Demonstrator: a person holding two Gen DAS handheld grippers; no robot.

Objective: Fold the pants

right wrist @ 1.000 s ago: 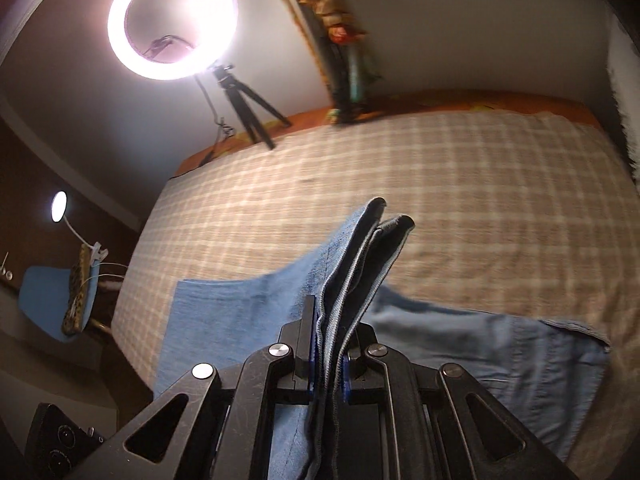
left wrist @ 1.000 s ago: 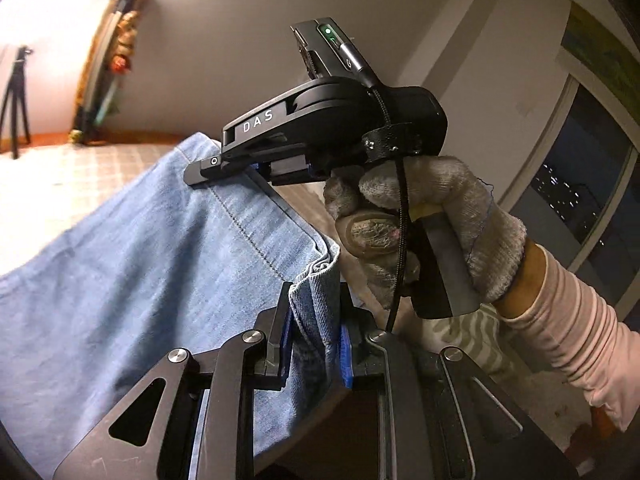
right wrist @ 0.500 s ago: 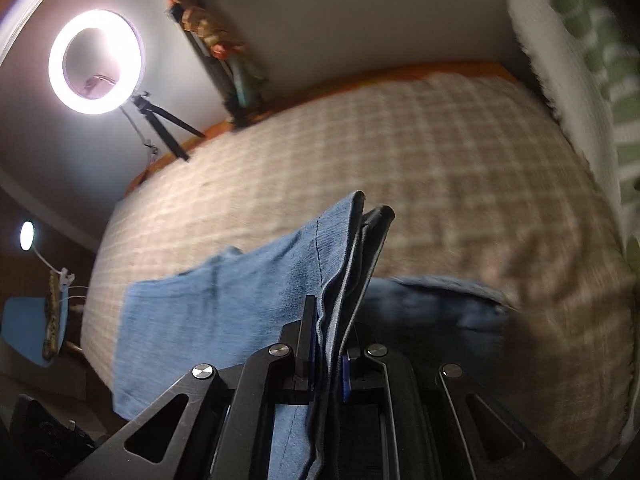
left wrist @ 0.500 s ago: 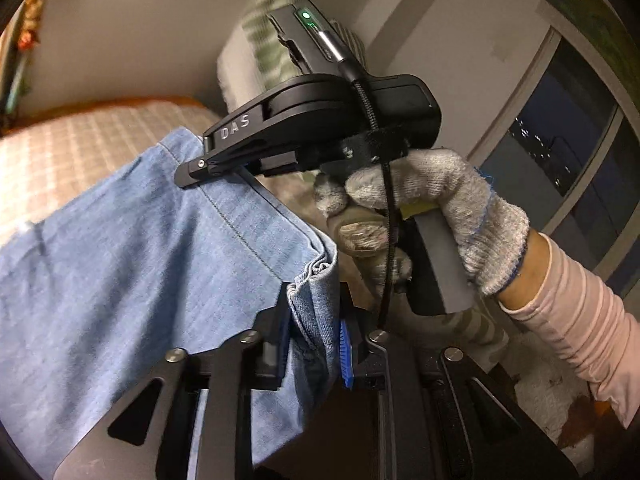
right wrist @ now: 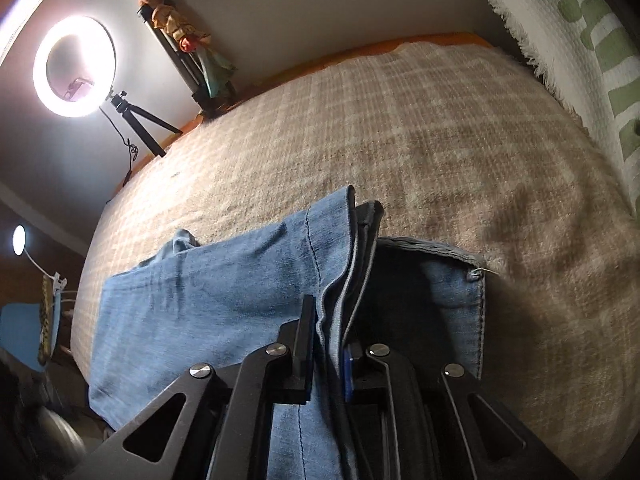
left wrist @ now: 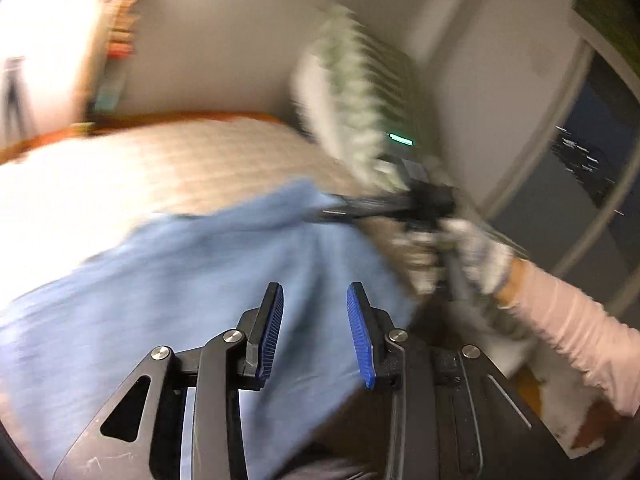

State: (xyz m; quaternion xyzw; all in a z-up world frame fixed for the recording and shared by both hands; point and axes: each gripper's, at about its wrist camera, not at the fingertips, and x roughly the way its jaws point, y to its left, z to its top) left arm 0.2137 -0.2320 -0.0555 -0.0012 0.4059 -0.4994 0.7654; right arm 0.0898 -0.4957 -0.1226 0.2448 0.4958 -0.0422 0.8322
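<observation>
On the checked blanket [right wrist: 420, 128] the blue denim pants [right wrist: 208, 296] lay spread toward its near edge, one layer folded over another. Off the blanket's far left corner a ring light [right wrist: 74, 66] on a small tripod glared against the wall. Nearer, over the left part of the pants, the left gripper [left wrist: 315, 308] hung with its blue pads [left wrist: 358, 332] standing apart and nothing between them; its jaws had just been opening, and the cloth lay loose beneath. That view was smeared with motion. Further right along the blanket, the right gripper [right wrist: 329, 332] had a bunched edge of the pants running up between its jaws, which had just been easing apart; whether the pads pressed the denim, I could not tell. The gloved right hand [left wrist: 460, 252] held it. A green-patterned throw [right wrist: 580, 40] hung at the blanket's right edge.
</observation>
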